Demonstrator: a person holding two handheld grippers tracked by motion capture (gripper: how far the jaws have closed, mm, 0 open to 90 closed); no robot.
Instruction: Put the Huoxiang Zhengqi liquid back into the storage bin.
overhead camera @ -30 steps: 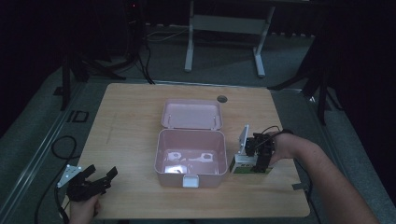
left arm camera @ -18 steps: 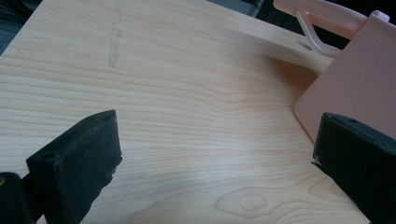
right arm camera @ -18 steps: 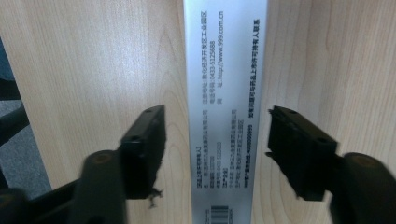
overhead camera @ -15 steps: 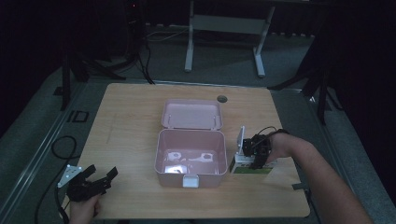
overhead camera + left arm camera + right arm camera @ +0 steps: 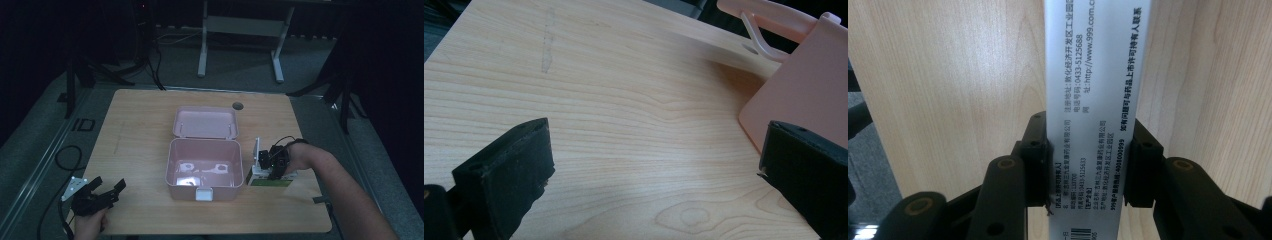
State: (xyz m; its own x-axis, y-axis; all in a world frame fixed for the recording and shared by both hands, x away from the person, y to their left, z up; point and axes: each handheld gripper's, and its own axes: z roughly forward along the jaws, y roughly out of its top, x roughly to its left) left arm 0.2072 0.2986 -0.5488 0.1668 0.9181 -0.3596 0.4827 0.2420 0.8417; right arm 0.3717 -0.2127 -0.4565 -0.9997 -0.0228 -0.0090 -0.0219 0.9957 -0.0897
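Now the right tongs [image 5: 270, 167], whose jaws have just been closing, grip the white-and-green printed cardboard box [image 5: 267, 177] on the wooden surface [image 5: 140, 120], at three o'clock of the open pink plastic case [image 5: 204, 167]. Left tongs [image 5: 102, 192] rest open. Packing, probably, remains.

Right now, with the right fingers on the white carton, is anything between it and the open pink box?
Nothing visible. The white carton, clamped by the right gripper, stands just right of the pink box; only the box's right wall must be cleared.
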